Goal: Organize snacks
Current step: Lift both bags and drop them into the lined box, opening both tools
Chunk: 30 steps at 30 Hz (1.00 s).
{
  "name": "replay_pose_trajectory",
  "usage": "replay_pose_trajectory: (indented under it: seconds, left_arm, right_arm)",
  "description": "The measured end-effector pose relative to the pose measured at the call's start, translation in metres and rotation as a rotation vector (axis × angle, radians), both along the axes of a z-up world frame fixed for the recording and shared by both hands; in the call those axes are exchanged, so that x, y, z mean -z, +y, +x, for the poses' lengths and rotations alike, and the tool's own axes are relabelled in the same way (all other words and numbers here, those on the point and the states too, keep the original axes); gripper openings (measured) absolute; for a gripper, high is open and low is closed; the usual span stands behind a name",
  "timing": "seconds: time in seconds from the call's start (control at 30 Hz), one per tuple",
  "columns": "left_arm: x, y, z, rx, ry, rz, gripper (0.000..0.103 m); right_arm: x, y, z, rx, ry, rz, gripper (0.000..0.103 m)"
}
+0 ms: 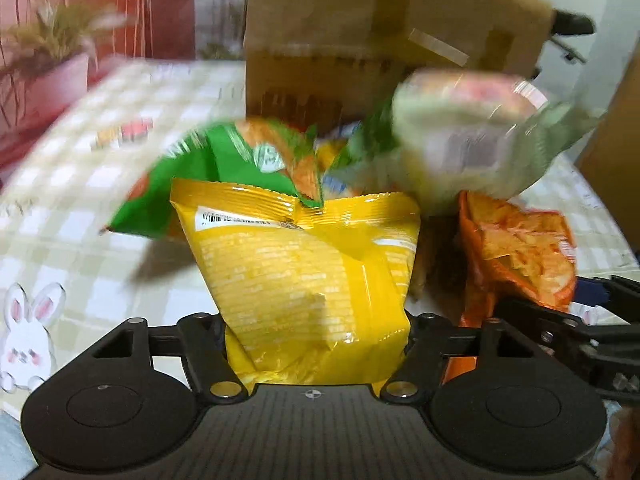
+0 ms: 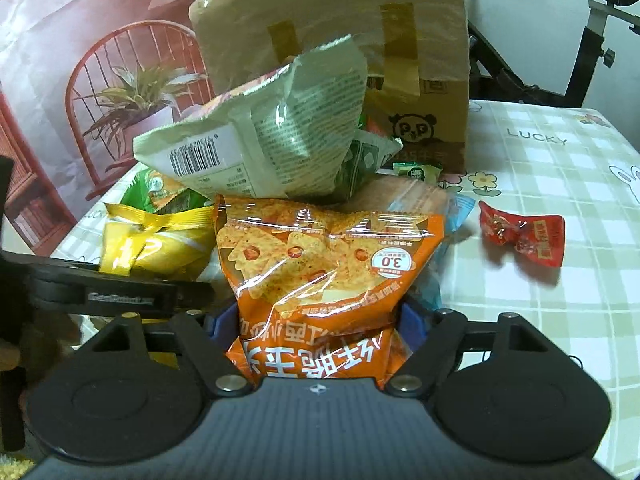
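The yellow snack bag (image 1: 304, 276), glossy crinkled foil with a crimped top seam and a barcode strip, stands at lower centre of the left wrist view, and the left hand-held gripper (image 1: 316, 344) is clamped on its lower sides. In the right wrist view the same bag (image 2: 156, 240) sits at left of centre, with the left hand-held gripper's black arm (image 2: 120, 300) crossing just below it.

The orange chip bag (image 2: 324, 272), shiny film printed with triangular chips, fills the lower centre of the right wrist view; the right hand-held gripper (image 2: 324, 332) pinches it between blue pads (image 2: 412, 324). In the left wrist view it (image 1: 520, 252) lies at right of centre.

Behind both, a green snack bag (image 1: 224, 168) and a pale, crumpled bag with a barcode label (image 2: 260, 140) lean in a pile. A small green sachet (image 2: 416, 170) and a red twisted wrapper (image 2: 524, 236) lie on the surface (image 2: 560, 184), which has a checked plastic cloth with rabbit prints. A taped brown cardboard box (image 2: 332, 20) stands at upper centre, touching the pile.
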<state>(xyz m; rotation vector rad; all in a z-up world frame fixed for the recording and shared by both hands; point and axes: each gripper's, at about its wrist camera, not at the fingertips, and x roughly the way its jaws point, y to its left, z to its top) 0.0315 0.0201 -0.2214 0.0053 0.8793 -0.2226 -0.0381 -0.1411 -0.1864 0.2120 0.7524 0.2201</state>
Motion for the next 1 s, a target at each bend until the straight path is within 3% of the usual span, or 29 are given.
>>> replay_pose_trajectory:
  seconds: [0.2, 0.33, 0.53, 0.73, 1.0]
  left_arm:
    - [-0.030, 0.011, -0.022, -0.013, -0.100, -0.013, 0.071]
    - [-0.039, 0.017, -0.032, -0.037, -0.146, -0.005, 0.072]
    - [-0.059, 0.020, -0.039, -0.090, -0.239, -0.002, 0.072]
    - [-0.088, 0.019, -0.038, -0.145, -0.357, 0.004, 0.072]
    - [-0.134, 0.014, -0.020, -0.138, -0.488, 0.002, 0.072]
  right_arm:
    - [-0.016, -0.012, -0.008, 0.034, -0.053, -0.014, 0.078]
    - [-0.017, -0.018, -0.016, 0.052, -0.045, -0.044, 0.078]
    - [-0.018, -0.040, -0.026, 0.131, -0.048, -0.011, 0.078]
    - [-0.041, -0.069, -0.030, 0.229, -0.147, -0.013, 0.078]
    - [-0.092, -0.098, -0.013, 0.280, -0.316, -0.069, 0.078]
